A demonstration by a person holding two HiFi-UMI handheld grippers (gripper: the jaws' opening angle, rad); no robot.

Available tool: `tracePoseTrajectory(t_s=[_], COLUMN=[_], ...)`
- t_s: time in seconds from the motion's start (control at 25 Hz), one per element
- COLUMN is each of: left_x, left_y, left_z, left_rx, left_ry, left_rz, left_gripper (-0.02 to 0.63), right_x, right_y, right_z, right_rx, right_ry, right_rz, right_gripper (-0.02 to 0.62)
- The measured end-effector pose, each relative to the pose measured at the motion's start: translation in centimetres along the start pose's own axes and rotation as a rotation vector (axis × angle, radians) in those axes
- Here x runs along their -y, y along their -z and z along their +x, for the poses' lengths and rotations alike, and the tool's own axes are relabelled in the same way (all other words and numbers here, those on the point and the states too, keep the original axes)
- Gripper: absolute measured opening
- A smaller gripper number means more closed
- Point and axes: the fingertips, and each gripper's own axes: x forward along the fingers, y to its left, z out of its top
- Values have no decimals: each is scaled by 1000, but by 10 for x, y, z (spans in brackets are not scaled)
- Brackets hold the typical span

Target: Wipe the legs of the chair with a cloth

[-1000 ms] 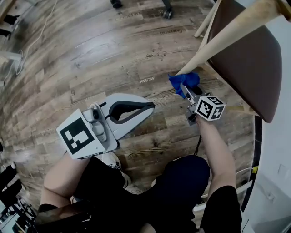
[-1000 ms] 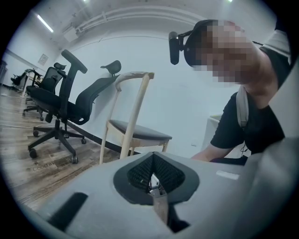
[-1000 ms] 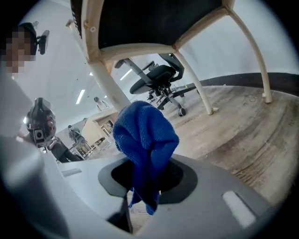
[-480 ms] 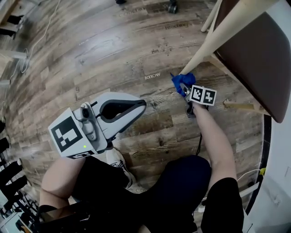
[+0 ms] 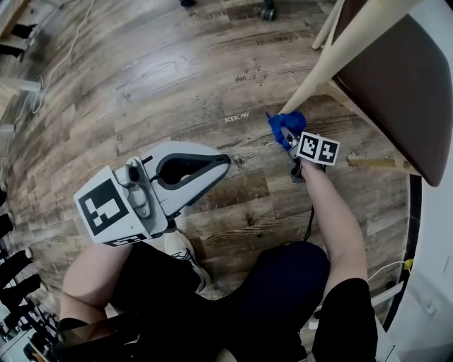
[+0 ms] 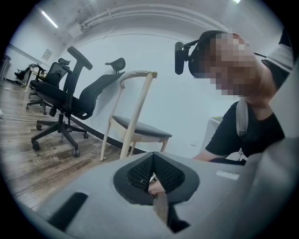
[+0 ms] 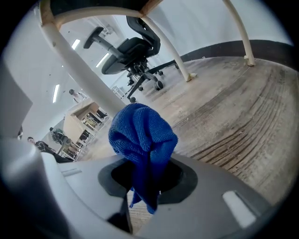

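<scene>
In the head view, the wooden chair (image 5: pixel 396 78) with a brown seat stands at the upper right. One cream leg (image 5: pixel 318 71) slants down to the floor. My right gripper (image 5: pixel 288 136) is shut on a bunched blue cloth (image 5: pixel 284 124), which lies against the lowest part of that leg. The right gripper view shows the cloth (image 7: pixel 142 133) rising out of my right gripper (image 7: pixel 145 179), with the leg (image 7: pixel 77 63) just behind it. My left gripper (image 5: pixel 226 165) hangs shut and holds nothing, well left of the chair, above the floor. The left gripper (image 6: pixel 154 179) looks towards the chair (image 6: pixel 138 133).
Wood-plank flooring (image 5: pixel 163 78) spreads all round. A black office chair (image 7: pixel 135 49) stands farther off, and its castors (image 5: pixel 267 10) show at the top of the head view. A white wall with a dark skirting strip (image 5: pixel 410 240) runs along the right. My knees (image 5: pixel 283 283) are below.
The right gripper has turned about the foot of the leg, its marker cube now nearer the cloth. The left gripper has drifted slightly left.
</scene>
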Motion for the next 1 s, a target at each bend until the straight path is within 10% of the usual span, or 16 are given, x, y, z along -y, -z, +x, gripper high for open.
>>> tracePoseTrajectory(t_s=[1.0], left_x=[31], left_y=[-13], left_z=[70], left_rx=[46], left_ry=[198], left_rz=[24], left_gripper=[0], right_x=[-198], right_y=[-142], right_z=[-216], right_rx=[483], right_ry=[-369], right_rz=[-132], right_gripper=[104])
